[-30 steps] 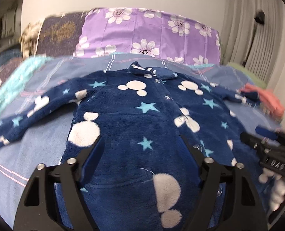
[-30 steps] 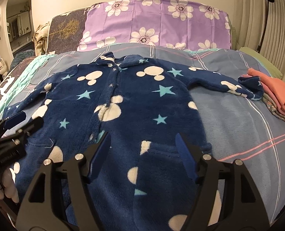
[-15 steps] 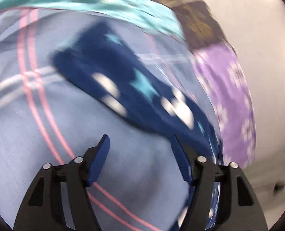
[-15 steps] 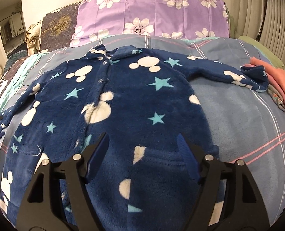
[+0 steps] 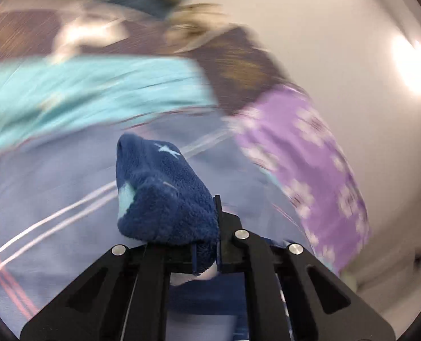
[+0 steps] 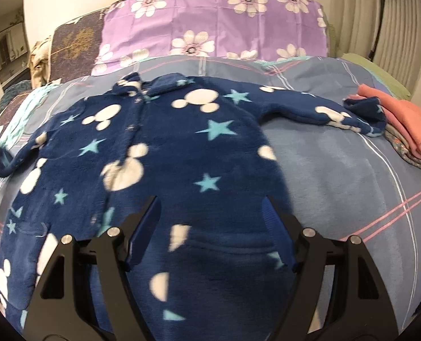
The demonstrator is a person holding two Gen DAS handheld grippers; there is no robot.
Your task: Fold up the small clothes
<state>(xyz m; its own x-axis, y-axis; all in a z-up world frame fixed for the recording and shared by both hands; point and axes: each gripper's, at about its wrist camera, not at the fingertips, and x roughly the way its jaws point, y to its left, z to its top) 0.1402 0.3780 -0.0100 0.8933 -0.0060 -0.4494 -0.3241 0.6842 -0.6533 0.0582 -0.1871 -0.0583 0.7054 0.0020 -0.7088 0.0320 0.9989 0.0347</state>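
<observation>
Left tool (image 5: 204, 241) has just closed its jaws, and they are now clamped on the cuff of the sleeve (image 5: 159, 193) of the navy fleece garment (image 6: 159, 170), which bunches straight ahead of its tips. From there the sleeve's long axis runs back toward the garment's body, spread flat on the bed (image 6: 338, 170). Right tool (image 6: 210, 227) hangs jaws apart, gripping nothing, over the lower body. The left is the nearer, so the coming fold, I judge, carries that cuff inward across the chest.

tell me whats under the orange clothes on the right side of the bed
Under the orange clothes lies a grey patterned folded garment, resting on the blue bedspread. Whether more lies beneath is covered.
</observation>
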